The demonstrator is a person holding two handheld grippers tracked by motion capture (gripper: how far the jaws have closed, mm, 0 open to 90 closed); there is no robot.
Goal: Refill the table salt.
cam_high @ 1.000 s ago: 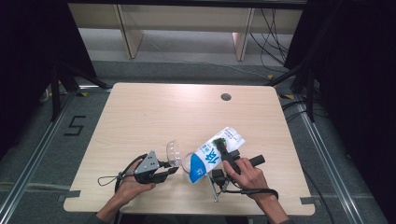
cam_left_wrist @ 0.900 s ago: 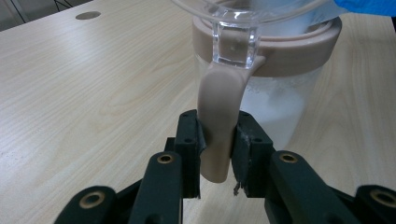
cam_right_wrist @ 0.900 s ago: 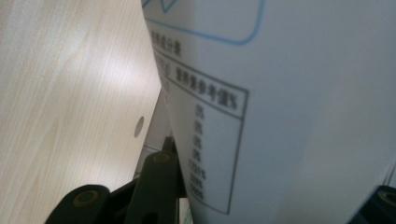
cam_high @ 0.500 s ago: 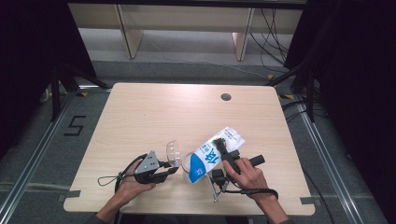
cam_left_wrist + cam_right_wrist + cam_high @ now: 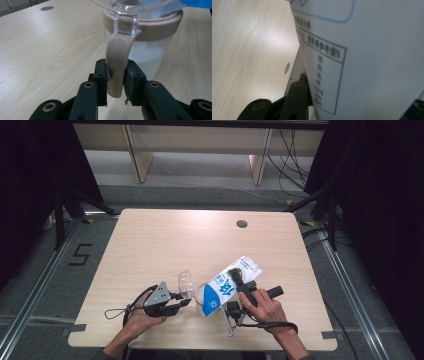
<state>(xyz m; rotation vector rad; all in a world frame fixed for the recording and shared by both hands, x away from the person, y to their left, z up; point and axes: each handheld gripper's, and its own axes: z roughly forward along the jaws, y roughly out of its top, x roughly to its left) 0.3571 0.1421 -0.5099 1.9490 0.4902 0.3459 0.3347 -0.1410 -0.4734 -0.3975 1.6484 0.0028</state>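
Observation:
A clear container (image 5: 150,50) with a beige rim and a beige handle (image 5: 117,67) stands on the wooden table (image 5: 165,240). My left gripper (image 5: 117,75) is shut on that handle, level with the table. The container's clear lid (image 5: 186,282) is flipped up. A white and blue bag (image 5: 227,285) lies tilted with its blue end over the container's mouth (image 5: 201,293). My right gripper (image 5: 236,274) is shut on the bag across its width. In the right gripper view the bag's printed white side (image 5: 362,50) sits between the jaws. White contents show inside the container.
A round cable hole (image 5: 242,224) sits at the table's far right. Shelving legs (image 5: 135,155) stand behind the table. Both forearms come in over the near edge (image 5: 200,347). Cables trail from each gripper on the near part of the table.

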